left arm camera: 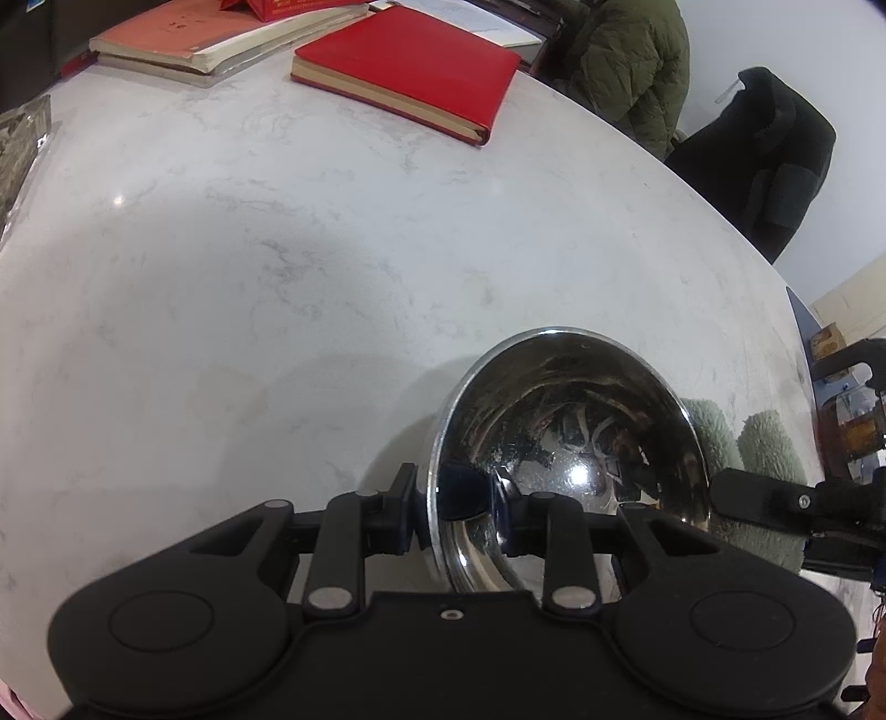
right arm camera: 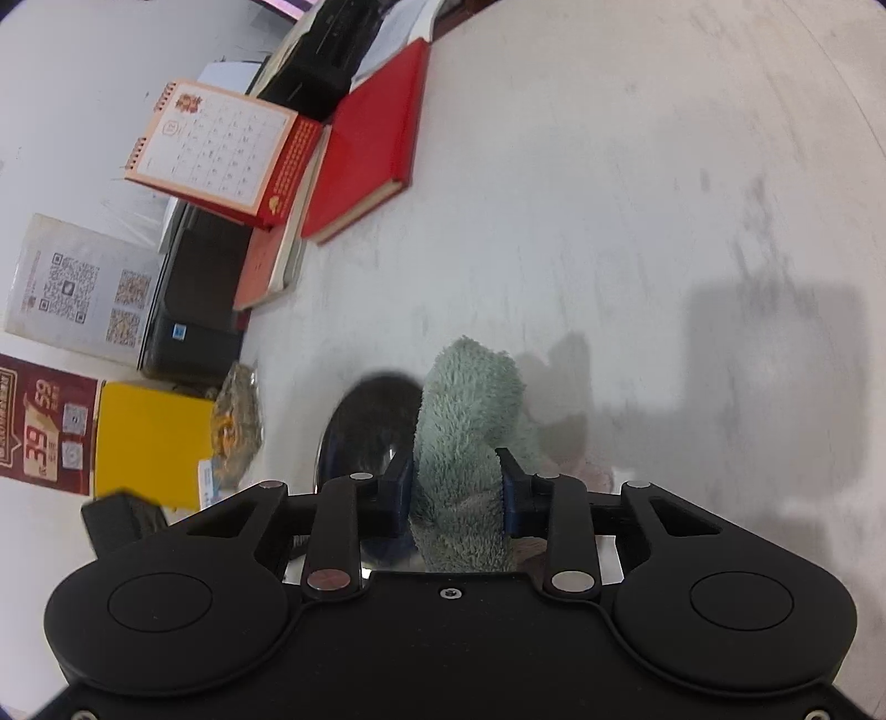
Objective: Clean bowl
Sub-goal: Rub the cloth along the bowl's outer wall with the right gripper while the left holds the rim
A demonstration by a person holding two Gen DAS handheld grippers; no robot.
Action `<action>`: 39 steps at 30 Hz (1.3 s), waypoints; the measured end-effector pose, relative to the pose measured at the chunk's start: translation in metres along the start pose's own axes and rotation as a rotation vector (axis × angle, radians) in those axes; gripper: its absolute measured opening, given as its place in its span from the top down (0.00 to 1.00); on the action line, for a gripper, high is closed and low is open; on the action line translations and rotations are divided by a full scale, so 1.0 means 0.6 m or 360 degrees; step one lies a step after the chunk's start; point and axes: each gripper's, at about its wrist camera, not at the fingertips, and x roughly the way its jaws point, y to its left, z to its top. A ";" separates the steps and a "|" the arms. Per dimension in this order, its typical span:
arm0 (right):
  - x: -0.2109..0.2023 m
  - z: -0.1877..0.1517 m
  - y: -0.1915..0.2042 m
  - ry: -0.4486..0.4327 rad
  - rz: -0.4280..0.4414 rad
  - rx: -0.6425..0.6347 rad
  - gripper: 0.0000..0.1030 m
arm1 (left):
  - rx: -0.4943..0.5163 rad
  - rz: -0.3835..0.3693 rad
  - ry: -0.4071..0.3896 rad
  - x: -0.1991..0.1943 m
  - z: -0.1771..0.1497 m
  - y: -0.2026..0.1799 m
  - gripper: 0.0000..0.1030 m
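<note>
Left wrist view, catalogued large to small.

1. Surface [left arm camera: 277, 249], pale marble, is filling the frame. A red notebook [left arm camera: 410, 66] is lying at twelve o'clock, a stack of books [left arm camera: 221, 39] at eleven, both well apart from the work.

2. Bowl [left arm camera: 570, 437], polished steel, is tilting on its side at five o'clock, its mouth facing the camera. Its inside is showing only reflections and faint specks; no contents can be made out.

3. Left tool [left arm camera: 459, 509] is clenching the bowl's rim at the bowl's seven o'clock, one pad outside the wall, one inside.

4. Cloth [left arm camera: 769, 443], green and fluffy, is sitting just behind the bowl's three o'clock edge, with the right tool's dark finger beside it.

Right wrist view.

5. Right tool [right arm camera: 457, 493] is grasping the cloth [right arm camera: 470, 421], pads pressing both sides of the fold. The fold is standing upright toward twelve o'clock.

6. Bowl [right arm camera: 371, 421] is lying just beside the cloth at ten o'clock from this tool, its opening blurred. Judgement: wiping would be calling for the cloth to swing leftward into that mouth.
</note>
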 end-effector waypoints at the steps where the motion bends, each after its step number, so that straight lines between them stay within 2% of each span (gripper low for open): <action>1: 0.002 0.007 0.001 -0.0010 0.0004 -0.0006 0.70 | 0.0004 0.0002 0.0002 -0.001 0.000 0.000 0.74; 6: 0.029 0.052 0.000 -0.0032 0.0083 0.0019 0.70 | 0.0009 0.0024 0.0008 0.000 0.001 -0.003 0.74; 10: 0.023 0.027 -0.019 -0.0016 0.0103 0.0058 0.70 | 0.0001 0.0032 0.0019 0.003 0.004 -0.005 0.74; 13: 0.014 -0.002 -0.036 0.0056 0.0134 0.0114 0.70 | 0.0028 0.0036 0.0026 0.003 0.006 -0.008 0.74; 16: 0.029 0.015 -0.039 0.0041 0.0144 0.0110 0.70 | 0.0065 0.0043 0.0046 0.004 0.009 -0.012 0.73; 18: 0.046 0.048 -0.036 0.0009 0.0189 0.0093 0.70 | 0.0073 0.0055 0.0059 0.005 0.012 -0.014 0.73; 21: 0.063 0.065 -0.042 0.0020 0.0253 0.0137 0.70 | 0.0071 0.0071 0.0062 0.006 0.014 -0.017 0.71; 26: 0.041 0.017 -0.074 0.0078 0.0274 0.0251 0.70 | 0.0092 0.0075 0.0054 0.009 0.012 -0.019 0.69; 29: 0.045 0.014 -0.082 0.0104 0.0291 0.0291 0.70 | 0.0112 0.0082 0.0055 0.010 0.011 -0.020 0.69; 35: 0.079 0.066 -0.076 0.0043 0.0405 0.0305 0.71 | 0.0092 0.0104 0.0059 0.010 0.013 -0.022 0.68; 39: 0.057 0.023 -0.078 0.0015 0.0348 0.0310 0.70 | 0.0083 0.0105 0.0033 0.008 0.008 -0.022 0.66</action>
